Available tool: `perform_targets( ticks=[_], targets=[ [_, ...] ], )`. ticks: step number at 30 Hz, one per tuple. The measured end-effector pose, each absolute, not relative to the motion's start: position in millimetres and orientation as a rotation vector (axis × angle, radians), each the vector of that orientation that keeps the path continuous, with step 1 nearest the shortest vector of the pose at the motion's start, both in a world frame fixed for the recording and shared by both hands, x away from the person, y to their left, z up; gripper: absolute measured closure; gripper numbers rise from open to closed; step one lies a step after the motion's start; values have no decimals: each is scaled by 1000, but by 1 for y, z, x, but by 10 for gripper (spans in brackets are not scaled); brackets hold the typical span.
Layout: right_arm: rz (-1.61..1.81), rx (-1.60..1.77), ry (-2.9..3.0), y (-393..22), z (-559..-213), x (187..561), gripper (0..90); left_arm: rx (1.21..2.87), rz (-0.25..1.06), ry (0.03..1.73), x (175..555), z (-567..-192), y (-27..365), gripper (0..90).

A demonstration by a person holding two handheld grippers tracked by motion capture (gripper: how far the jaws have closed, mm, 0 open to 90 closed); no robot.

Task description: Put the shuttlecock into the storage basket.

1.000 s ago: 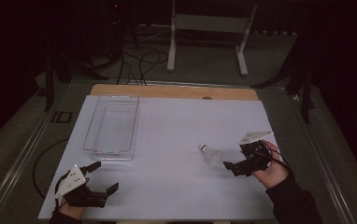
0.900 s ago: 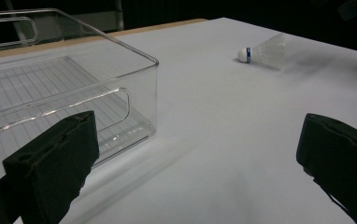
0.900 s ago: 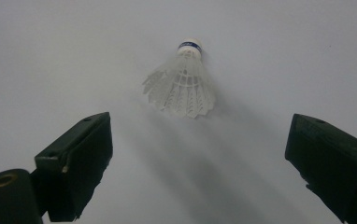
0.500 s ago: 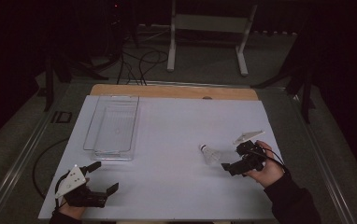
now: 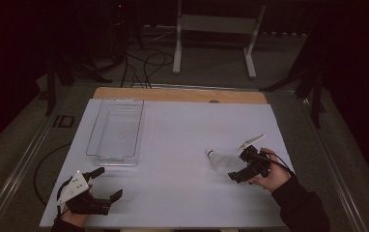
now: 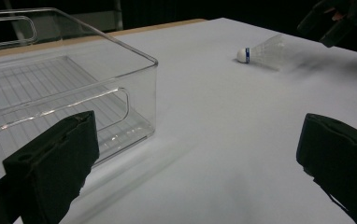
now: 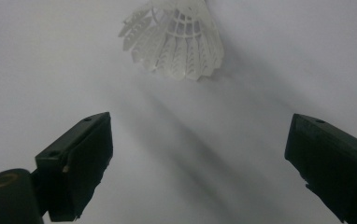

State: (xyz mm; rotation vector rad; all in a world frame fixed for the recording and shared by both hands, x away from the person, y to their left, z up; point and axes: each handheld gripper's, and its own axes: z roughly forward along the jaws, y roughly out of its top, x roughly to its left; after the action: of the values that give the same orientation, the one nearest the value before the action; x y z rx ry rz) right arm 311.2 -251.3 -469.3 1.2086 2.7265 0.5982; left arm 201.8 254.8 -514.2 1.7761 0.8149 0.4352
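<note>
A: Item one, far left?

B: My left gripper (image 5: 106, 184), low at the near left corner of the white table (image 5: 182, 125). Jaws spread wide, nothing between them. In the left gripper view they point across the sheet towards the clear bin.

A: Item two?

B: Clear plastic bin (image 5: 116, 129), long and shallow, on the left half of the table just ahead of that gripper. A ribbed floor and a handle slot in its near wall show in the left gripper view (image 6: 64, 88). I see nothing lying in it.

A: Item three?

B: Shuttlecock (image 5: 216, 158), white, lying on its side on the bare table, right of centre, well apart from the bin. Cork tip with a blue band (image 6: 245, 55) points towards the bin side; feather skirt faces my right hand.

A: Item four?

B: My right gripper (image 5: 237, 166), just beside the shuttlecock's skirt, not touching it. Jaws held apart, empty. In the right gripper view the skirt (image 7: 176, 39) lies just ahead of the two pads, outside the gap, with bare table between them
</note>
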Motion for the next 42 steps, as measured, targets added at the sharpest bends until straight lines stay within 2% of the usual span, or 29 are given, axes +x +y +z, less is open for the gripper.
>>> perform_targets(
  ticks=[15,16,28,42],
  targets=[
    [474,1249,2808,-251,-484,324,87,1777,430,816,202,-514,255,1],
    [466,1255,2813,-251,-485,325,112,1776,430,815,202,-514,255,1],
    [391,1267,2854,-249,-490,336,147,1778,431,814,202,-514,255,1],
    [330,1268,2887,-241,-494,346,307,1776,431,814,202,-514,255,1]
  ],
)
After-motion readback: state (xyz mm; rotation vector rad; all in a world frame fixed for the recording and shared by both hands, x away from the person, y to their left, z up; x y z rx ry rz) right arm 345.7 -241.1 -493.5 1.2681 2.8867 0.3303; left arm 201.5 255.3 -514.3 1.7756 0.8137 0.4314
